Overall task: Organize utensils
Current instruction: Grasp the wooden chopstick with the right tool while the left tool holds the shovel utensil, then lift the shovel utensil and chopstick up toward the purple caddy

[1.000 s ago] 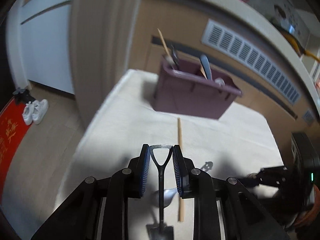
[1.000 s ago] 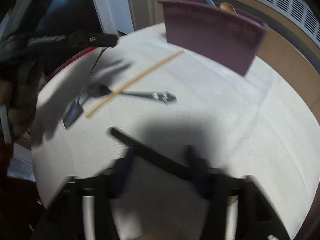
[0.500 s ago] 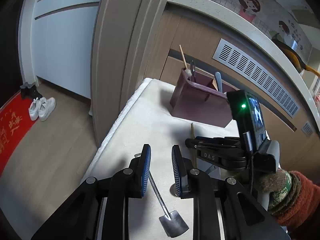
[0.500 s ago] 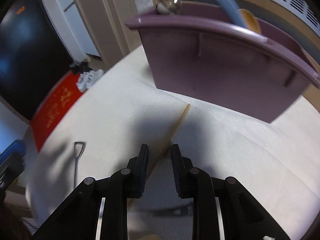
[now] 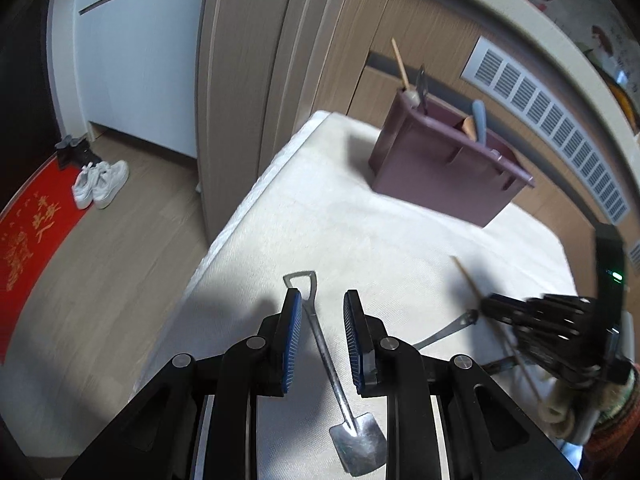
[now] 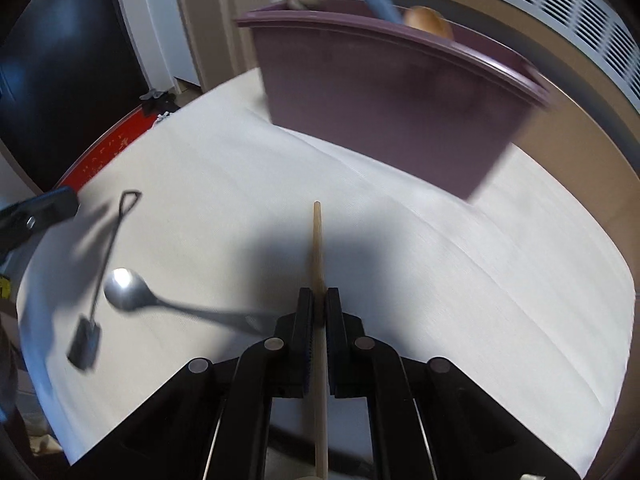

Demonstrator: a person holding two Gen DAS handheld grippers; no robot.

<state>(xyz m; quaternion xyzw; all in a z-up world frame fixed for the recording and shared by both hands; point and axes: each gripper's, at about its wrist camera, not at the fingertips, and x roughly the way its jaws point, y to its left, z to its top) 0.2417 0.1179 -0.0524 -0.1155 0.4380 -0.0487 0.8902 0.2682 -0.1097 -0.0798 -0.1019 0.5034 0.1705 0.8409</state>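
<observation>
Two tools over a white tabletop, one clamped on a chopstick and one empty.

On the right, the right tool (image 6: 316, 310) has its jaws pressed tight on a wooden chopstick (image 6: 317, 240), whose tip points toward the purple utensil caddy (image 6: 384, 96) standing at the far side of the tabletop (image 6: 500, 280). A metal spoon (image 6: 128, 286) lies to its left, near a shovel-shaped spoon (image 6: 106, 260). From the left wrist view, the left tool (image 5: 320, 316) stands with its jaws apart, gripping nothing; the shovel-shaped spoon lies flat on the cloth between and below its blue pads (image 5: 294, 320), apart from both. The caddy already holds several utensils upright.
</observation>
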